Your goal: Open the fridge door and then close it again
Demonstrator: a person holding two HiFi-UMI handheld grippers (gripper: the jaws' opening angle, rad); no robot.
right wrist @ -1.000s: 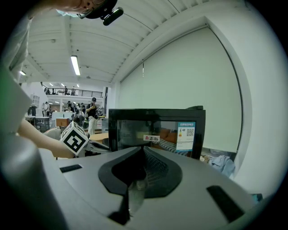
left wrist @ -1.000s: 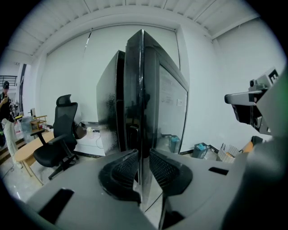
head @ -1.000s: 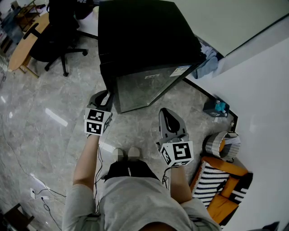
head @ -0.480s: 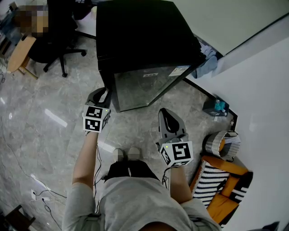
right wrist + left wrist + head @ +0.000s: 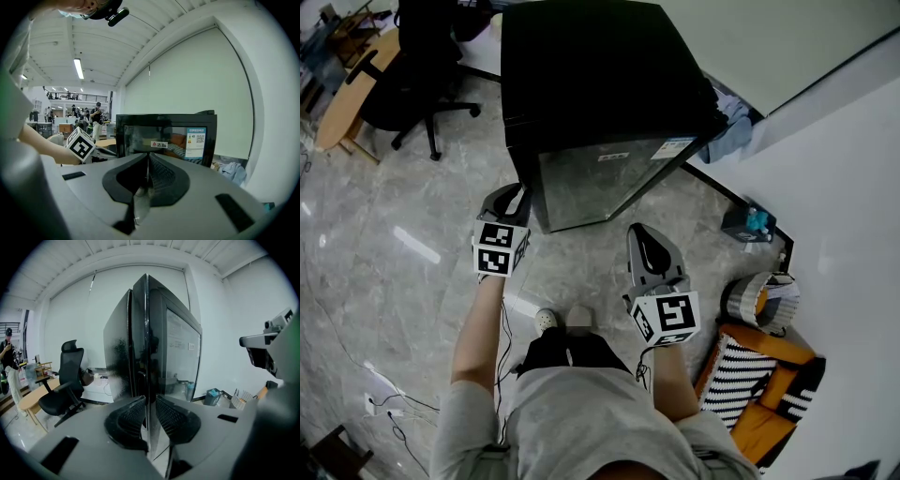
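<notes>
Edgewise, fridge door point(image 5: 180, 352) sits clamped between left tongs point(image 5: 150, 400).

The fridge point(image 5: 600, 84) stands by the wall point(image 5: 825, 169), a chair point(image 5: 422, 56) left of it, a basket point(image 5: 761, 298) on the floor point(image 5: 394, 244) to its right, left tongs point(image 5: 517, 194) on its door point(image 5: 591, 183) edge.

An open-plan office or lab hall. A black swivel office chair point(image 5: 420, 67) on castors stands at a light wooden counter point(image 5: 345, 101), on a polished grey stone-look tile floor point(image 5: 384, 234) with thin cables point(image 5: 354, 361) trailing across it. The right gripper view shows a high white ribbed ceiling with tube lights point(image 5: 78, 68), a railed upper gallery point(image 5: 70, 97) and people standing point(image 5: 96, 117) among desks. A black glass-door fridge point(image 5: 591, 84) stands near plain white walls point(image 5: 844, 187).
</notes>
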